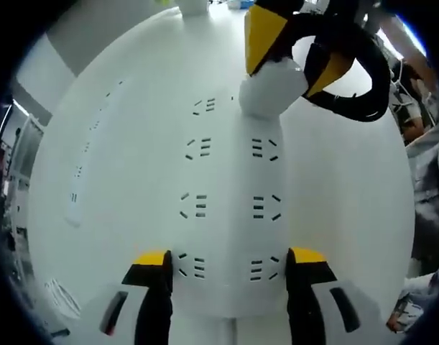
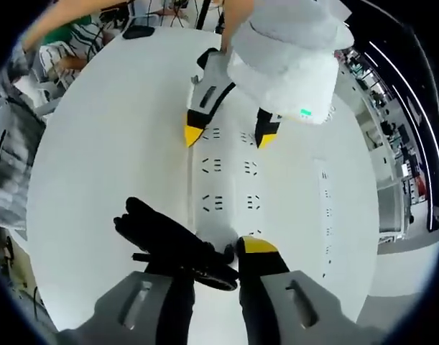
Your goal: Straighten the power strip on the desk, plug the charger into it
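A: In the left gripper view, where does your long white plastic power strip lie?

B: Flat on the white round desk, running straight away from you. Your left gripper, with its black, yellow-tipped jaws, stands part open, one jaw against each long side of the strip's near end, so you are clasping the strip.

A: And at the strip's far end?

B: Your right gripper comes in there, its jaws closed on the white boxy charger, which sits on the strip's far end. The charger's black coiled cable loops just beside the strip on that side.

A: Now the right gripper view.

B: The power strip runs away from you again. Your right gripper is at its near end, one yellow tip showing beside the bundled black cable. The charger itself is hidden here, so how far its pins are seated I cannot tell. At the strip's far end, your left gripper straddles the strip. A second white strip lies near the first one, alongside it.
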